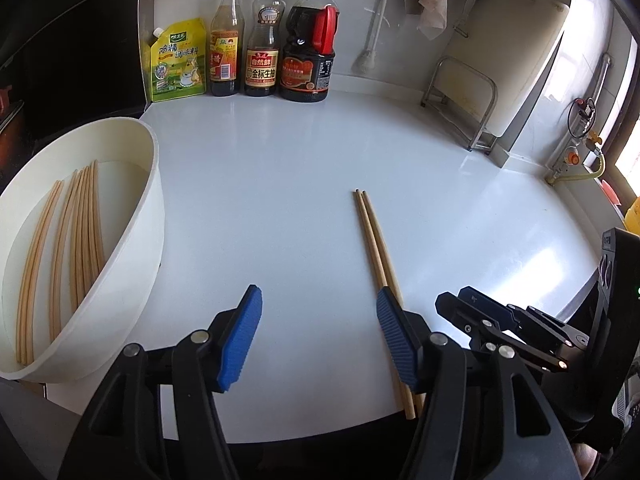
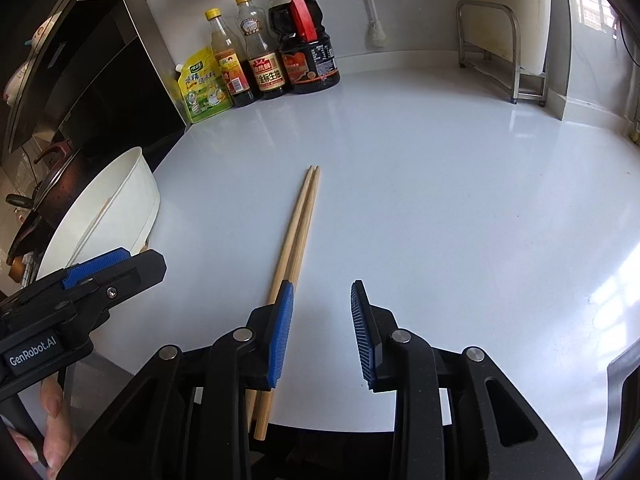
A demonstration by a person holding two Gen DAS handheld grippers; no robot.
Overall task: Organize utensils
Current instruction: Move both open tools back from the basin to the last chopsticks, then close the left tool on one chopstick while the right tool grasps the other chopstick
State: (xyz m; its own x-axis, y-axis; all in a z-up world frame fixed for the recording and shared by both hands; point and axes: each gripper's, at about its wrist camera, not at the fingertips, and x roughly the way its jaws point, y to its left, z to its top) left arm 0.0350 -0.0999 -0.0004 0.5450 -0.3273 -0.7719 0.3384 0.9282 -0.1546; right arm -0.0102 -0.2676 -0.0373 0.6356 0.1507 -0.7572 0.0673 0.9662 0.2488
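Observation:
A pair of wooden chopsticks [image 1: 372,236] lies side by side on the white counter [image 1: 288,184], thick ends over the near edge; it also shows in the right wrist view [image 2: 300,220]. A white tub [image 1: 132,240] at the left holds several more chopsticks [image 1: 82,220]. My left gripper [image 1: 318,304] is open and empty, its right finger just over the pair. My right gripper [image 2: 322,296] is open and empty, its left finger beside the pair. The right gripper shows in the left wrist view [image 1: 500,320], and the left gripper in the right wrist view [image 2: 100,268].
A yellow-green pouch [image 1: 176,60] and three sauce bottles [image 1: 266,40] stand against the back wall. A metal rack [image 1: 464,100] with a white board stands at the back right. A stove hood and dark pan [image 2: 60,176] are left of the tub [image 2: 120,204].

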